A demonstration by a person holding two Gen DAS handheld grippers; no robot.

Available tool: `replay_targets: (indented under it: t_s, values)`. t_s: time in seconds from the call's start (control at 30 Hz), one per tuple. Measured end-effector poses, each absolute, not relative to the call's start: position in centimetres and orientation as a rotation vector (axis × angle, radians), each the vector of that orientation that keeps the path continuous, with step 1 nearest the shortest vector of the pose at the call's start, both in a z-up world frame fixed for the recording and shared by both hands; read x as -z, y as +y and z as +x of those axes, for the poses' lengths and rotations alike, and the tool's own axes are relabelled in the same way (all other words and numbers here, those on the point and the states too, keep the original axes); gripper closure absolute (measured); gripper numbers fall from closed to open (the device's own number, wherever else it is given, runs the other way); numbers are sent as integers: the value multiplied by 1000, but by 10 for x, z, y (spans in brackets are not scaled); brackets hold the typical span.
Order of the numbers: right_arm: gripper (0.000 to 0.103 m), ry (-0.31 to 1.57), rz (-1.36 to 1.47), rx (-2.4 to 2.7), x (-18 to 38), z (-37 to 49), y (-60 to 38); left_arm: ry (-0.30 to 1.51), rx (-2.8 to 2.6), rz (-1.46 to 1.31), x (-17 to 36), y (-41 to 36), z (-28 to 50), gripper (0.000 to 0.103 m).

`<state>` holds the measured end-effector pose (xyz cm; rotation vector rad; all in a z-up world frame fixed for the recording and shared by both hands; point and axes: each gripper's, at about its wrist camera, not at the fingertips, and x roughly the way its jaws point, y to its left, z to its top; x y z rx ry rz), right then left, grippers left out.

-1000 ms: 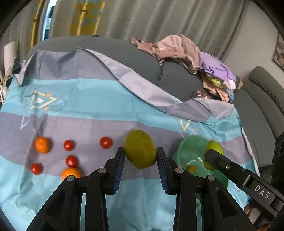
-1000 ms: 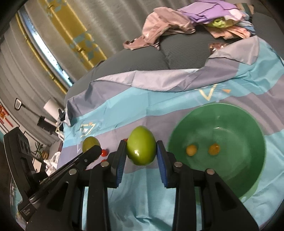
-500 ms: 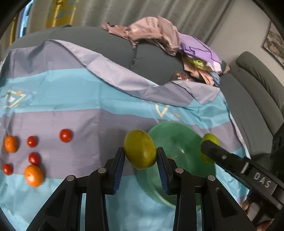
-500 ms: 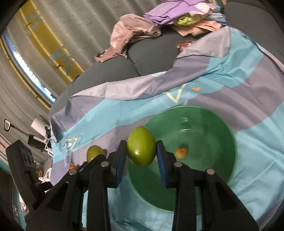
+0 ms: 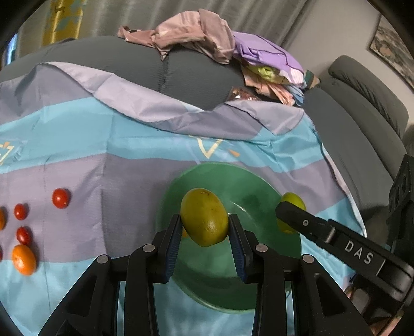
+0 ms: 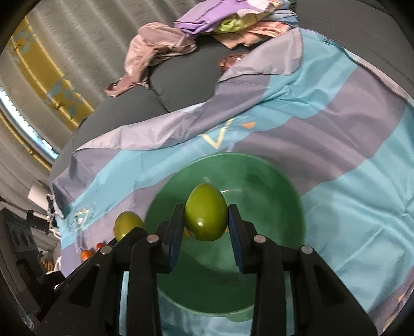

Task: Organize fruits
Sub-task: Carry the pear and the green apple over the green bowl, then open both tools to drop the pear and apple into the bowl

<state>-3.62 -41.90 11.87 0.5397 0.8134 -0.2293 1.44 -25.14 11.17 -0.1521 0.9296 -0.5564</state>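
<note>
The left tool [image 5: 204, 232] grips a yellow-green mango [image 5: 204, 216], oval, with small dark specks, over the near rim of the green bowl [image 5: 258, 188]. The right tool [image 6: 205, 228] pinches a smoother, brighter green mango [image 6: 206, 211] over the same bowl [image 6: 271, 186]. Small orange fruit bits peek out inside the bowl behind each held fruit. Left of the bowl, cherry tomatoes [image 5: 61, 198] and an orange [image 5: 24, 259] lie on a blue and lilac striped cloth [image 5: 77, 144] spread over a grey sofa [image 5: 181, 72]. Crumpled clothes [image 5: 212, 38] are heaped at the back, before grey curtains [image 5: 145, 13]
</note>
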Motion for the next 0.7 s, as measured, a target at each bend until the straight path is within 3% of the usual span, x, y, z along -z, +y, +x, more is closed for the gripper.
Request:
replay_targets:
  t_s: [0.7]
  values:
    - [69, 900, 542, 306, -97, -31, -434, 1002, 576, -134, -85, -275, 17, 66]
